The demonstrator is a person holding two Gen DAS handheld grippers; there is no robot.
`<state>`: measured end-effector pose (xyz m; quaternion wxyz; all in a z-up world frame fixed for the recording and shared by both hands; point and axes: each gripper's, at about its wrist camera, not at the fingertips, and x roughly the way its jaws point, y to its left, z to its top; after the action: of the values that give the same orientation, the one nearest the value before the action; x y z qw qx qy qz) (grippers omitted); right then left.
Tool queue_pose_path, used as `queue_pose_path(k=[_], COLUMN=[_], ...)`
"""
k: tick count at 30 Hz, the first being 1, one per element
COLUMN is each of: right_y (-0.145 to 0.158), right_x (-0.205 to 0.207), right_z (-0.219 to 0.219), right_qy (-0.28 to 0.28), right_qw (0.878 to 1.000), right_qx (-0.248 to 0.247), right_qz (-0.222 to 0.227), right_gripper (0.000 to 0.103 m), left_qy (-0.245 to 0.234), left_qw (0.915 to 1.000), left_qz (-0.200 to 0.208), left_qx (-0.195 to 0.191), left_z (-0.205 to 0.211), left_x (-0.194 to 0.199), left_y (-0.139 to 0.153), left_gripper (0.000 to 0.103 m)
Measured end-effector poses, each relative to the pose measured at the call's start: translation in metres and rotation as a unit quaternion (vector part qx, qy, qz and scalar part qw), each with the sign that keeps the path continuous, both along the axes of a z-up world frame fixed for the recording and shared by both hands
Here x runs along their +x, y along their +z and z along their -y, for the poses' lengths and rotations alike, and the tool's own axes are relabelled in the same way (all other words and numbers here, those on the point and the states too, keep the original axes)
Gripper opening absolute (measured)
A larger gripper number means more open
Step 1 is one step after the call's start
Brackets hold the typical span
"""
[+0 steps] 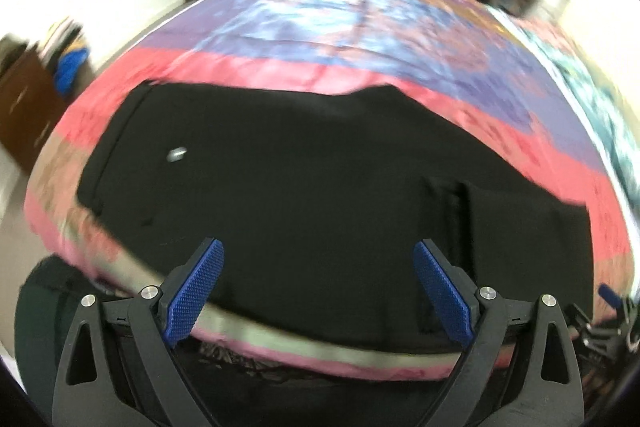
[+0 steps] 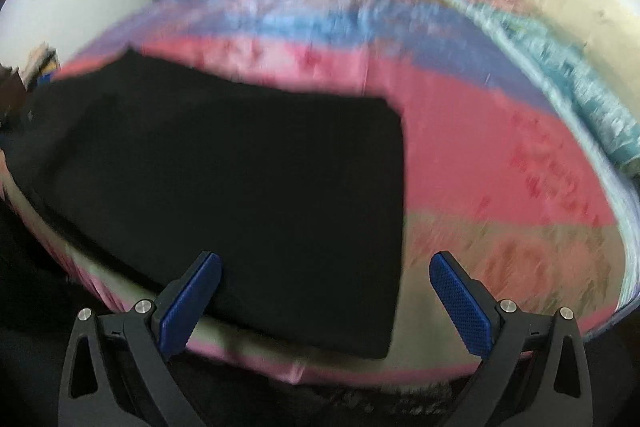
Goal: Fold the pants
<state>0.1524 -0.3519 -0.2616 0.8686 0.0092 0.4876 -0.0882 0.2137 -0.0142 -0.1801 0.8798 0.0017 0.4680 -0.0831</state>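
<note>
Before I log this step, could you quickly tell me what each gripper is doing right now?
Left gripper: open, holding nothing, above the black pants.
Right gripper: open, holding nothing, above the pants' right edge.

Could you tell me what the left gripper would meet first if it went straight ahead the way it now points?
Probably the black pants lying flat on the bed. The open left gripper points right at them and holds nothing, though depth is unclear.

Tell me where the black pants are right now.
The black pants lie flat on the colourful bedspread near its front edge, ahead of both open grippers; in the right wrist view they fill the left half.
</note>
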Motion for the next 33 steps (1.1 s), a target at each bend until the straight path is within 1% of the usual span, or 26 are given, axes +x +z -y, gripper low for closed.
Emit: queue_pose_path(k=[2,4,6,8,10,11,13,14,15,16,17,18,19,21,22,24,25,28,30,31,33], right_y=[0.004,0.016,0.032,0.043,0.05,0.055,0.061,0.06,0.055,0.045,0.033,0.014,-0.004,0.002,0.009,0.03,0.041,0.056,0.049,0.04,0.013], right_x=[-0.001,-0.002,0.001,0.017,0.035,0.045,0.061,0.07,0.08,0.091,0.1,0.11,0.12,0.122,0.123,0.115,0.107,0.073,0.043,0.029,0.013], right_z=[0.007,0.012,0.019,0.03,0.035,0.035,0.032,0.028,0.024,0.021,0.021,0.022,0.027,0.034,0.038,0.045,0.047,0.047,0.043,0.04,0.039], right_qy=[-0.014,-0.015,0.004,0.039,0.074,0.1,0.165,0.199,0.228,0.247,0.253,0.246,0.232,0.221,0.208,0.203,0.208,0.231,0.242,0.24,0.222], right_qw=[1.0,0.999,0.998,0.998,0.997,0.995,0.986,0.98,0.973,0.968,0.966,0.966,0.967,0.971,0.972,0.973,0.973,0.969,0.966,0.966,0.969], right_qx=[0.025,0.033,0.045,0.045,0.026,0.012,0.002,0.007,0.018,0.033,0.042,0.043,0.044,0.068,0.084,0.099,0.099,0.088,0.088,0.087,0.084], right_qz=[0.001,0.014,0.034,0.035,0.022,0.024,0.032,0.028,0.015,-0.008,-0.033,-0.068,-0.095,-0.066,-0.064,-0.04,-0.03,-0.027,-0.036,-0.043,-0.074], right_gripper=[0.103,0.103,0.103,0.103,0.103,0.103,0.103,0.101,0.098,0.089,0.081,0.078,0.076,0.076,0.075,0.075,0.075,0.075,0.075,0.075,0.076], left_qy=[-0.019,-0.044,-0.076,-0.119,-0.158,-0.168,-0.181,-0.184,-0.185,-0.184,-0.182,-0.18,-0.181,-0.176,-0.174,-0.169,-0.17,-0.171,-0.167,-0.167,-0.166], left_qw=[0.9998,0.9976,0.9938,0.9889,0.9852,0.9839,0.9828,0.9826,0.9824,0.9824,0.9824,0.9824,0.9825,0.9836,0.9841,0.9849,0.9848,0.9847,0.9852,0.9853,0.9853], left_qz=[0.011,0.048,0.074,0.082,0.065,0.059,0.034,0.02,0.005,-0.008,-0.021,-0.024,-0.024,-0.027,-0.029,-0.028,-0.027,-0.028,-0.028,-0.028,-0.028], left_qx=[-0.003,-0.021,-0.033,-0.035,-0.014,-0.005,0.016,0.02,0.023,0.029,0.038,0.044,0.036,0.028,0.026,0.023,0.023,0.024,0.025,0.026,0.03], left_z=[0.017,0.033,0.048,0.07,0.095,0.103,0.117,0.119,0.12,0.118,0.117,0.115,0.11,0.105,0.105,0.102,0.103,0.104,0.105,0.106,0.105], left_x=[-0.005,-0.014,-0.021,-0.023,-0.019,-0.017,-0.012,-0.011,-0.008,-0.011,-0.01,-0.01,-0.011,-0.008,-0.007,-0.007,-0.006,-0.005,-0.004,-0.002,-0.001], left_y=[0.007,0.024,0.036,0.04,0.03,0.023,-0.002,-0.012,-0.023,-0.033,-0.043,-0.048,-0.051,-0.049,-0.049,-0.05,-0.051,-0.052,-0.053,-0.053,-0.054], left_gripper=[0.096,0.096,0.096,0.096,0.096,0.096,0.096,0.096,0.096,0.096,0.096,0.096,0.097,0.097,0.097,0.097,0.097,0.098,0.098,0.099,0.101])
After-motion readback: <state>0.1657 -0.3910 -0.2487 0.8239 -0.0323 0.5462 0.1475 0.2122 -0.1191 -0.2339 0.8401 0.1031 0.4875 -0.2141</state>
